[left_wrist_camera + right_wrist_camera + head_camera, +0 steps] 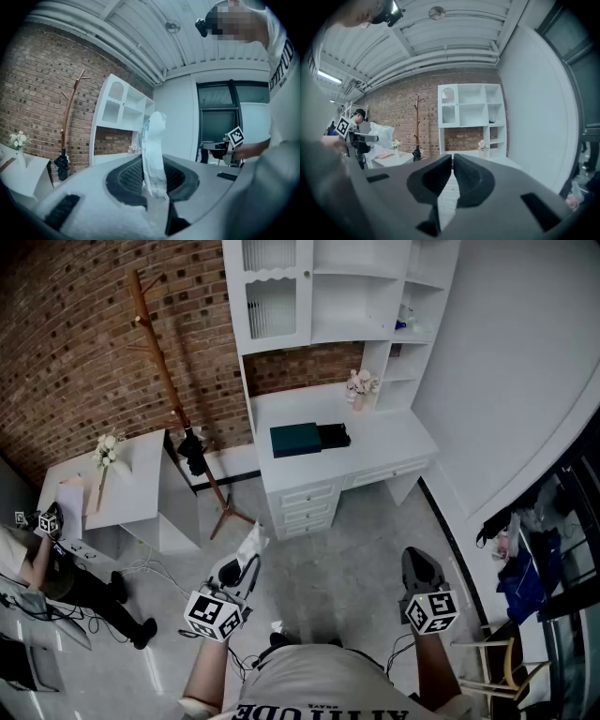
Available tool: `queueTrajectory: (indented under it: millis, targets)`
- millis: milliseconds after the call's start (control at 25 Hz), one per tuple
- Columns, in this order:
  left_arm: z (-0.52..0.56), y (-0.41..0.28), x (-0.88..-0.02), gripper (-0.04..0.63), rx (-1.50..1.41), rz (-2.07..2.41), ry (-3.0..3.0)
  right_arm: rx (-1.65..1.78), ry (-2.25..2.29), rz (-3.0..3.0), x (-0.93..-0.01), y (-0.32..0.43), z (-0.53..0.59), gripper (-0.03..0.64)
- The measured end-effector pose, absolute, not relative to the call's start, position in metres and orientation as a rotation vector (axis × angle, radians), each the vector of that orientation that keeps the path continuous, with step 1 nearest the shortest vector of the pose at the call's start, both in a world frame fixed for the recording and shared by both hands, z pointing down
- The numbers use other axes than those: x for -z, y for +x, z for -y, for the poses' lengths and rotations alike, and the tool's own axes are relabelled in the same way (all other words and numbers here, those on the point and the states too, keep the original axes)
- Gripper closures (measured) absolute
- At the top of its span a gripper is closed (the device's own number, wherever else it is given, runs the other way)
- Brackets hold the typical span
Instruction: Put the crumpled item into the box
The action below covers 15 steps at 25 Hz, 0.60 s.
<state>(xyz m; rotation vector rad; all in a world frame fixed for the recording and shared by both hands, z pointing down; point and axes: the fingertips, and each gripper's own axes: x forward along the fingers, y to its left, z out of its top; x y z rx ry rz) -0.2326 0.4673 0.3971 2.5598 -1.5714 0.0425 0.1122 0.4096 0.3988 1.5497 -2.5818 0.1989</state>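
One crumpled item (154, 140) sits clamped in the left gripper (154, 174); right gripper (452, 176) closed, empty. Hold the clamp firm until over the box (295, 440).

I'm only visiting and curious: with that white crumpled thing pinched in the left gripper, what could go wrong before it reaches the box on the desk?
1. The left gripper pinches the crumpled item only by its lower end; the rest sticks out loose, so it might slip free while carried.
2. The dark box on the white desk may be closed, I can't tell; the shut, empty right gripper might have to open it.
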Motion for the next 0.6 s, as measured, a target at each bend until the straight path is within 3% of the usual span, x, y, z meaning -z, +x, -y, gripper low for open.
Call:
queueTrajectory:
  millis: [600]
  targets:
    - [-0.477,-0.25,-0.401,0.517,-0.047,1.537,2.576,-0.179,1.55,2.586,-0.392,0.088,-0.421,0.58]
